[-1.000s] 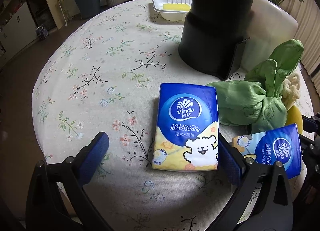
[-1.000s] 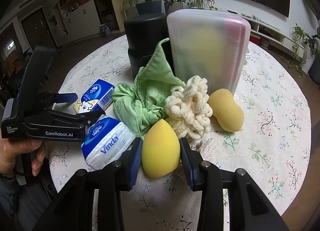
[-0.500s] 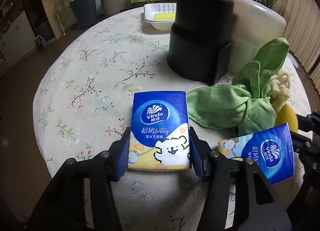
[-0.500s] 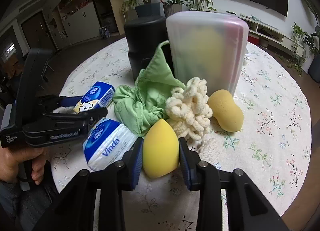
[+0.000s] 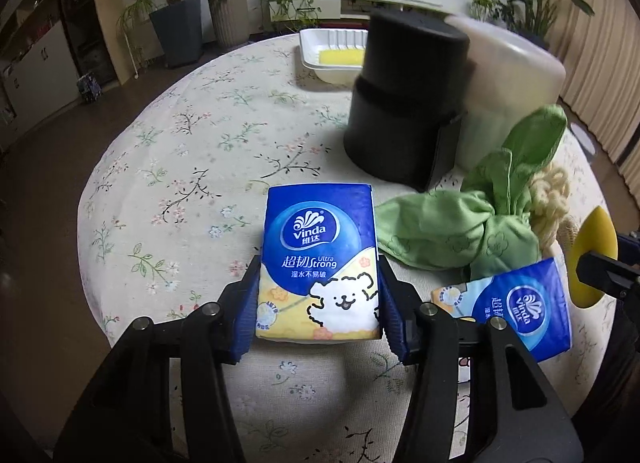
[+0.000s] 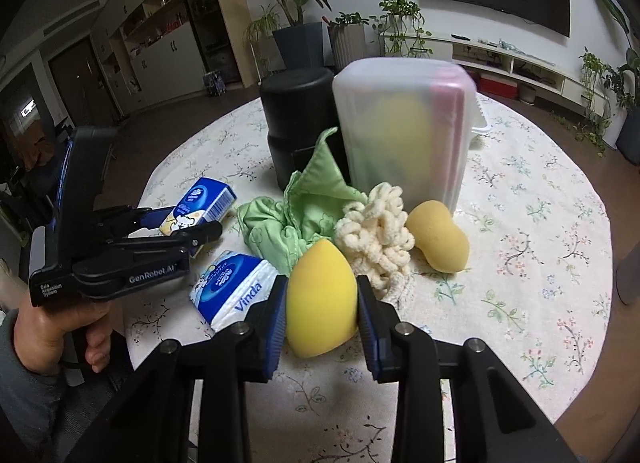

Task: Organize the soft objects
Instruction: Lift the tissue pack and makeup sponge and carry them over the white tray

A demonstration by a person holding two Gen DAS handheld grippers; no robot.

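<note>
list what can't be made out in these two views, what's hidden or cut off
- Frosted container, right wrist view: cloudy wall blurs the yellow and pink contents.
- Black cylinder, left wrist view: motion-blurred; it hides the white tray's right end.
- Egg-shaped yellow sponge, left wrist view: partly hidden behind the right gripper.
- Green cloth, right wrist view: lower part behind the sponge.

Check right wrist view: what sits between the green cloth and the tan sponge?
The cream knitted bundle sits between green cloth and tan sponge, in the right wrist view.

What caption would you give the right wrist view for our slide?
Right gripper fingers clamp a yellow egg-shaped sponge beside a green cloth, with the floral tablecloth beneath.
</note>
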